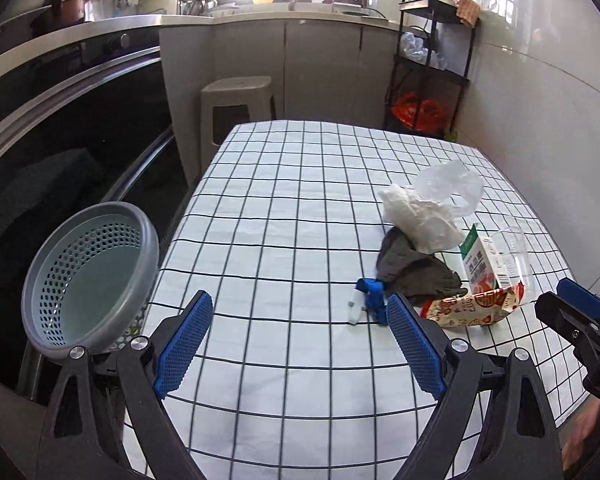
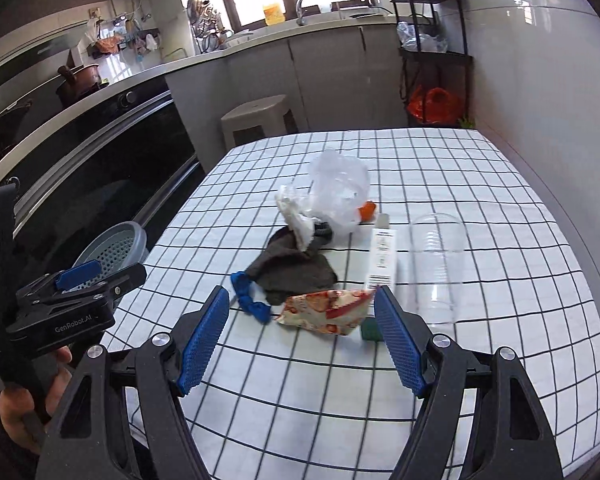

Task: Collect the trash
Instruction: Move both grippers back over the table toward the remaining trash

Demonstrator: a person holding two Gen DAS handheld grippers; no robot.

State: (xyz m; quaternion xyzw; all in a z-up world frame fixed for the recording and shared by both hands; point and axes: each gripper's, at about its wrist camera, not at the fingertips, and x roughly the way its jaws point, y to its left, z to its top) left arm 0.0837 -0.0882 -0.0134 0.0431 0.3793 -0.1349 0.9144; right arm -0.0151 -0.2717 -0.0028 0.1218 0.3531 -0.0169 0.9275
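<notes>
A heap of trash lies on the checked tablecloth [image 1: 284,208]: a crumpled white tissue [image 1: 420,220], a clear plastic bag [image 2: 340,188], a dark grey rag [image 2: 296,272], a blue scrap [image 2: 250,298], a milk carton [image 2: 382,256], a clear cup [image 2: 436,268] and a red-and-cream snack wrapper [image 2: 328,312]. A grey perforated basket [image 1: 88,276] sits tilted off the table's left edge. My left gripper [image 1: 300,308] is open over bare cloth, with the heap to its right. My right gripper [image 2: 302,298] is open, the wrapper just beyond its tips.
A beige stool [image 1: 238,100] stands past the table's far edge. A black rack [image 1: 432,72] with orange bags is at the back right. A dark oven front [image 1: 80,128] runs along the left, a tiled wall [image 1: 540,128] along the right. A hand [image 2: 24,412] holds the left gripper's handle.
</notes>
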